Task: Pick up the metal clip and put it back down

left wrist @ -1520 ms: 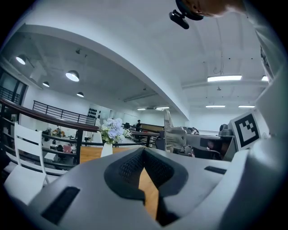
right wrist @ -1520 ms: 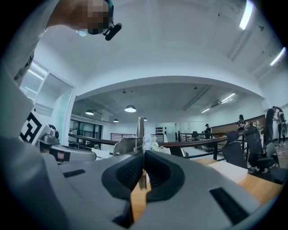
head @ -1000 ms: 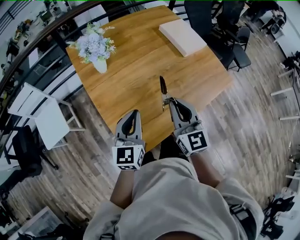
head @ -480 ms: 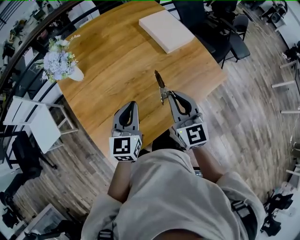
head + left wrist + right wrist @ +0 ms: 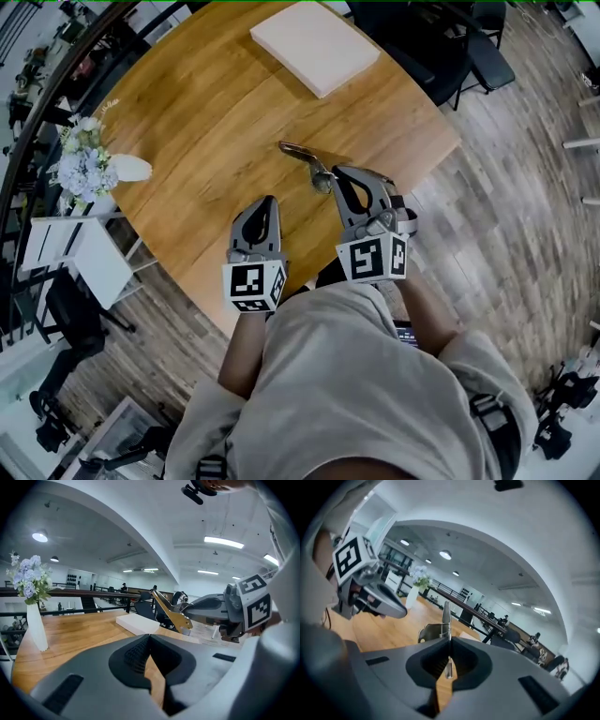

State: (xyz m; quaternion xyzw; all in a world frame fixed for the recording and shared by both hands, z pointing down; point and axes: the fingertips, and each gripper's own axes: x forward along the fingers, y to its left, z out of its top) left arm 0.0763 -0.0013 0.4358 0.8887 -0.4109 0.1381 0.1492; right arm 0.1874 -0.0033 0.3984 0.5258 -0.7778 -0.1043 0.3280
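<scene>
The metal clip (image 5: 305,161) is a slim silver piece with a flat handle that juts up and left over the wooden table (image 5: 197,112). My right gripper (image 5: 334,180) is shut on its near end. In the right gripper view the clip (image 5: 446,619) stands upright between the closed jaws of that gripper (image 5: 449,641). My left gripper (image 5: 265,203) hovers beside it over the table's near edge, jaws together and holding nothing. From the left gripper view I see the clip (image 5: 168,611) slanting out of the right gripper's tips.
A flat white box (image 5: 314,45) lies at the table's far side. A white vase of pale flowers (image 5: 89,169) stands at the left edge. Chairs and wood-plank floor surround the table, and the person's torso fills the lower part of the head view.
Both grippers have moved along over the table and sunk a little. The right one has rolled, so the clip now leans to the left instead of pointing straight away.
</scene>
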